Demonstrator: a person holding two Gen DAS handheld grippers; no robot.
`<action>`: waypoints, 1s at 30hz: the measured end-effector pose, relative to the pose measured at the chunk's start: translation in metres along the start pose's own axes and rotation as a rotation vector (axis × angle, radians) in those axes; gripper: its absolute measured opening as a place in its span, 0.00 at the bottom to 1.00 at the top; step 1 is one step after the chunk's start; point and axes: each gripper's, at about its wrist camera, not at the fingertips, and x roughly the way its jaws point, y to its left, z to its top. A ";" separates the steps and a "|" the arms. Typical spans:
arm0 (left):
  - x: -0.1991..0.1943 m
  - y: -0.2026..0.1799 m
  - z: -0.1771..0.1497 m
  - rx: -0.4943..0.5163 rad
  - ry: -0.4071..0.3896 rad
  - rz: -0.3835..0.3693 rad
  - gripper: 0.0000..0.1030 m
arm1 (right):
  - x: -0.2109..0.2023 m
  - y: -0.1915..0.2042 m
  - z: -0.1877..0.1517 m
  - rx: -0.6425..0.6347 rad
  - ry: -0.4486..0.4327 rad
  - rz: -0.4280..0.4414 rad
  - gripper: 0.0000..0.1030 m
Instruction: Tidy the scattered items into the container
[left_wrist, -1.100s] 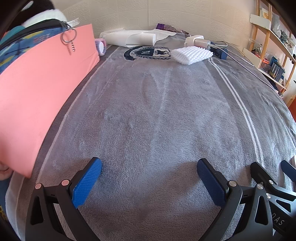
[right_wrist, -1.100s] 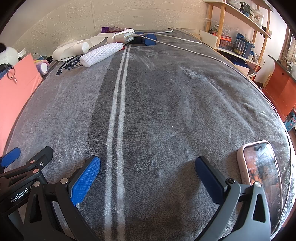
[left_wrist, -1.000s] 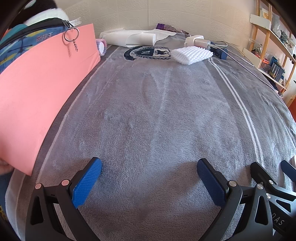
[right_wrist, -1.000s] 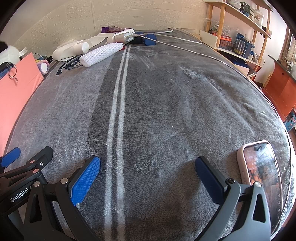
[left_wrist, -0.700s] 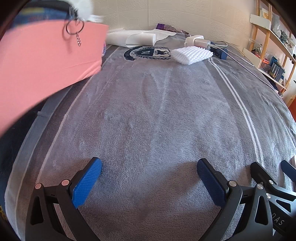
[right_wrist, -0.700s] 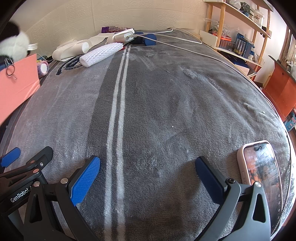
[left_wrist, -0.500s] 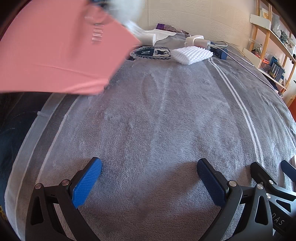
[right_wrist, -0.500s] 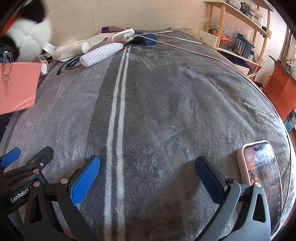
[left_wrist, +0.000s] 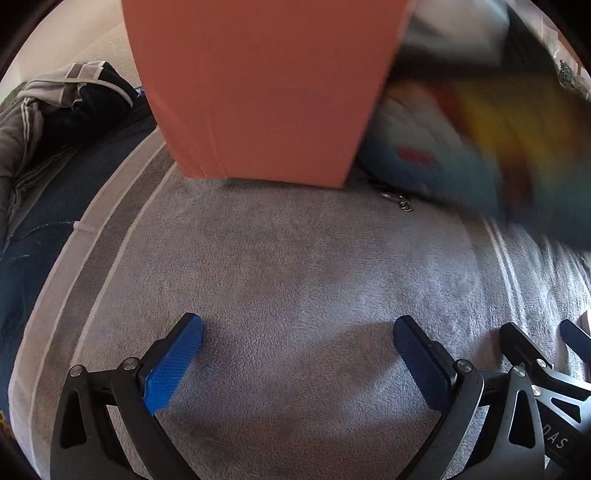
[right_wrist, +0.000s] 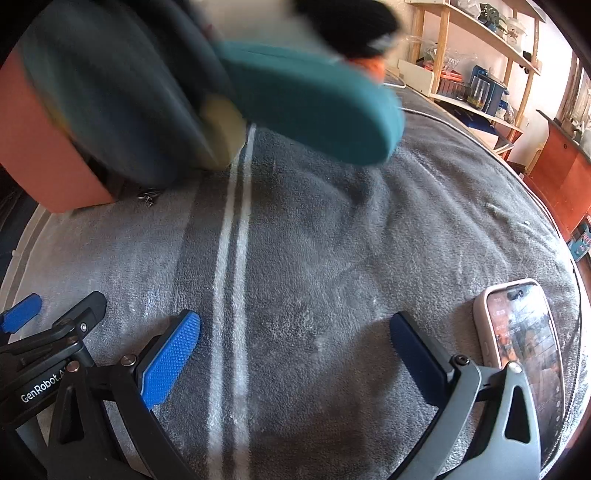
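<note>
A pink box-like container (left_wrist: 258, 85) stands on the grey blanket (left_wrist: 295, 266) straight ahead of my left gripper (left_wrist: 297, 354), which is open and empty. To the right of the container a blurred teal and yellow bag (left_wrist: 480, 155) is moving, with a small metal keyring (left_wrist: 400, 201) lying beneath it. In the right wrist view the same bag (right_wrist: 221, 96) fills the upper left, the pink container (right_wrist: 40, 155) is behind it, and the keyring (right_wrist: 147, 197) lies below. My right gripper (right_wrist: 295, 343) rests open on the blanket, holding nothing.
A phone in a pale case (right_wrist: 521, 332) lies screen-up beside my right gripper's right finger. A dark striped jacket (left_wrist: 55, 107) lies off the blanket's left side. Wooden shelves (right_wrist: 480, 74) and an orange cabinet (right_wrist: 557, 173) stand at the right.
The pink container and the bag have swung in from the left edge and now stand on the blanket ahead of both grippers, hiding the far items. Neither gripper has moved.
</note>
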 end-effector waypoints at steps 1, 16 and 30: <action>0.000 0.000 -0.001 0.000 0.000 0.000 1.00 | 0.000 0.000 0.001 -0.001 0.003 0.000 1.00; -0.004 0.000 -0.009 0.000 0.004 -0.002 1.00 | 0.005 0.000 0.003 -0.003 -0.015 -0.001 1.00; 0.000 -0.003 -0.005 0.003 0.002 -0.001 1.00 | 0.006 -0.001 0.004 -0.006 -0.025 -0.004 1.00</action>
